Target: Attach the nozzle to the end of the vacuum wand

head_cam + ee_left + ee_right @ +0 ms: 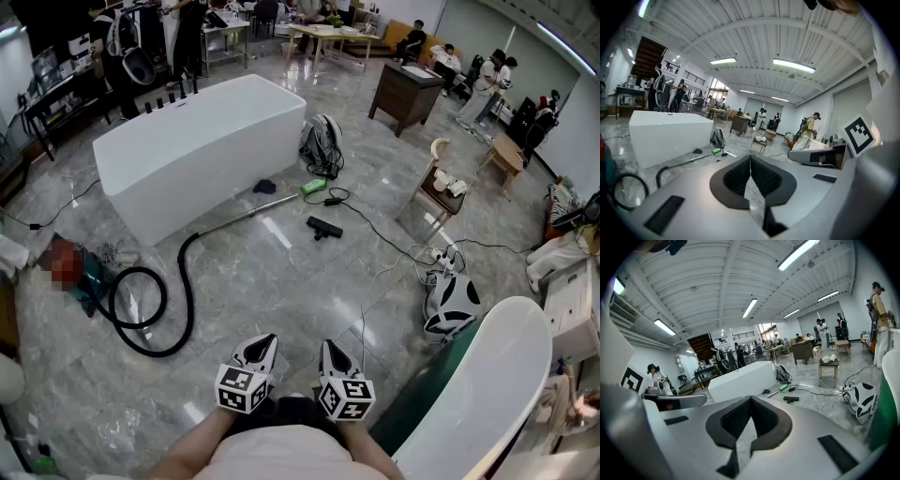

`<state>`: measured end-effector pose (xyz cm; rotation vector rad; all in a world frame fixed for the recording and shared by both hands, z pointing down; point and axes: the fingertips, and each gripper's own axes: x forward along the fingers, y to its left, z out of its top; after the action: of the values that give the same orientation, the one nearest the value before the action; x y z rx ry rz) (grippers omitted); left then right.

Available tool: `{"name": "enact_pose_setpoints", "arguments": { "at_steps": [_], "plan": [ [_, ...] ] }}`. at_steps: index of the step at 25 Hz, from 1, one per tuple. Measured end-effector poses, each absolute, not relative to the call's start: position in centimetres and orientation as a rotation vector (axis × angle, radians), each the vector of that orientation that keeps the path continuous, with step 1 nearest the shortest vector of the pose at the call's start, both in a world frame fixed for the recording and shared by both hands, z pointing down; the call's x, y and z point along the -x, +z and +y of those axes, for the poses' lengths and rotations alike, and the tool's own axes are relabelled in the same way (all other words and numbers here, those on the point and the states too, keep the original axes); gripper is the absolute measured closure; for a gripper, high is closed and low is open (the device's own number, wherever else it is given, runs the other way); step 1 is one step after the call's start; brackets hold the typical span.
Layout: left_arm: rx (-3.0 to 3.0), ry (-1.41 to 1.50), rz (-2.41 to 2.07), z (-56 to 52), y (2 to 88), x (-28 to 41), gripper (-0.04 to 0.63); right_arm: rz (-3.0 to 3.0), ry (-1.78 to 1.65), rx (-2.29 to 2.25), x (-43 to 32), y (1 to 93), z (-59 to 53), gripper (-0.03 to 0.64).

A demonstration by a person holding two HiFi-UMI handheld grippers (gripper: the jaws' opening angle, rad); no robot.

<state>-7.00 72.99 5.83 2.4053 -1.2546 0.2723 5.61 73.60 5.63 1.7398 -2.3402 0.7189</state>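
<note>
1. Low in the head view, close to your body, you hold both grippers side by side, well apart from the work on the floor.
2. Your left gripper [265, 341] has its jaws pressed together, with nothing between them.
3. Your right gripper [330, 345] is closed the same way and is empty too.
4. Ahead of you, the black nozzle [324, 228] lies flat on the grey floor [281, 281], near the wand's far end but not touching it.
5. The vacuum wand [246, 215] lies on the floor beside the white tub [187, 150], and its black hose [185, 281] curls into a loop on the left.
6. A green piece [312, 187] sits at the wand's far end. It may be a handle, but it is too small to tell.
</note>
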Motion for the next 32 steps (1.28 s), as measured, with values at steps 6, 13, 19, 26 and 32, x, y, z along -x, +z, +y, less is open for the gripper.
{"name": "enact_pose_setpoints", "arguments": {
  "at_steps": [6,13,19,26,32],
  "plan": [
    [-2.414,0.29,-1.226,73.7,6.2,8.1,0.584,-2.326,0.721,-1.748,-4.4,5.9,74.4,0.601],
    [-2.426,0.28,-1.194,75.0,6.3,9.7,0.584,-2.354,0.735,-1.789,-2.5,5.5,76.1,0.6],
    [-2.446,0.292,-1.151,76.2,6.8,11.4,0.584,-2.384,0.708,-1.786,0.2,5.7,77.9,0.6],
    [-2.501,0.215,-1.116,76.8,5.8,12.8,0.584,-2.46,0.585,-1.841,1.2,3.0,77.8,0.6],
    [-2.524,0.186,-1.219,73.5,3.6,14.1,0.584,-2.503,0.494,-1.942,-0.4,-0.5,74.6,0.6]
  ]
}}
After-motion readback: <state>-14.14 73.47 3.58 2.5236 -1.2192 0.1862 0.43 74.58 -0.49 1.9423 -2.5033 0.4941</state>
